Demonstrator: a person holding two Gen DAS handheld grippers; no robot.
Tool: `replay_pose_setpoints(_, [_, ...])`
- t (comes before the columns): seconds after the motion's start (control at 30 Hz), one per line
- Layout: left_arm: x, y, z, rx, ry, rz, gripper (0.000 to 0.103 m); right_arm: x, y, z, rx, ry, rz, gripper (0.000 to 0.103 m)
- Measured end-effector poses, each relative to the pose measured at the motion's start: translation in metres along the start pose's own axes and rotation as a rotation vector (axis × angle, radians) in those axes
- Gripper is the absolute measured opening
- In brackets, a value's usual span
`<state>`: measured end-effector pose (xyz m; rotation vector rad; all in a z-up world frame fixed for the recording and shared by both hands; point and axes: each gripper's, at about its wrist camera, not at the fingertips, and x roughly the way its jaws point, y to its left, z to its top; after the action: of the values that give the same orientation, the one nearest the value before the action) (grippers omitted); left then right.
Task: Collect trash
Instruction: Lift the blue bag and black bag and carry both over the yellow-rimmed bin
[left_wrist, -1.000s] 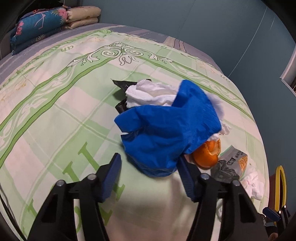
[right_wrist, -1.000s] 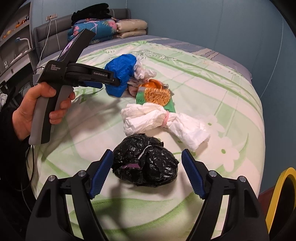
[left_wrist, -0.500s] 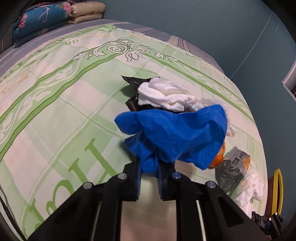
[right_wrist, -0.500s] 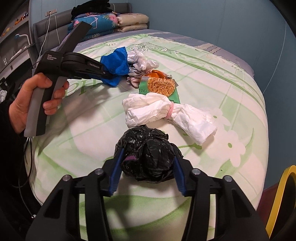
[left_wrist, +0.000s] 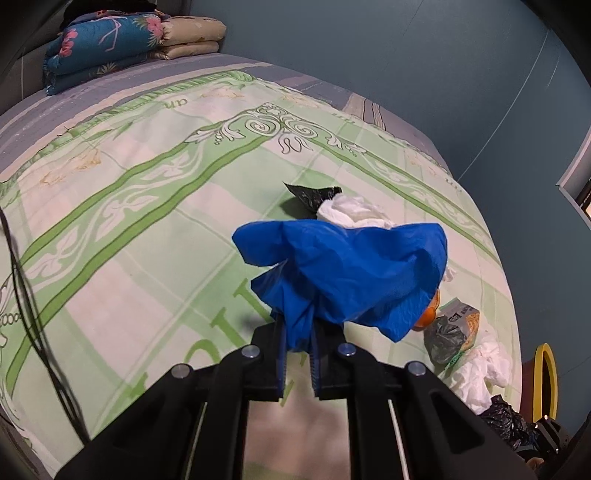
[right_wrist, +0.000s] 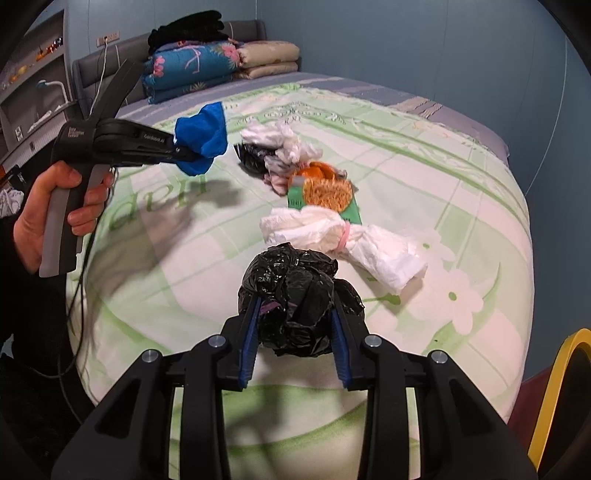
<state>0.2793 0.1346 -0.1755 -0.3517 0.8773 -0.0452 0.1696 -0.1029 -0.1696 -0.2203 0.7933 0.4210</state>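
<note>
Now | left tongs (left_wrist: 297, 341): crinkled blue glove (left_wrist: 347, 275) (pinched) | right tongs (right_wrist: 293, 345): lumpy black bag (right_wrist: 297, 299)

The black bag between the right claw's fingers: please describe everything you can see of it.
The black bag is a crumpled, glossy thin-plastic bundle, bunched into a lumpy ball with a small purple patch showing at its left side. The right claw, whose jaws have just been closing, presses its blue pads against both its flanks. Its underside is hidden, so contact with the green-patterned bedspread cannot be told. Behind it lies a white bag tied with a pink band.

Left gripper (left_wrist: 297, 345) closed on blue bag (left_wrist: 347, 273), lifted; right gripper (right_wrist: 293, 332) closed on black bag (right_wrist: 295, 295).
</note>
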Motion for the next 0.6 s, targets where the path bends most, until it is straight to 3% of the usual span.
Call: replay_pose_setpoints(0.6, [-0.072, 0.005, 0.000, 0.009, -0.116, -0.014, 0.009, -0.076, -0.023, 0.007, 0.090, -0.150, -0.041, 0.032])
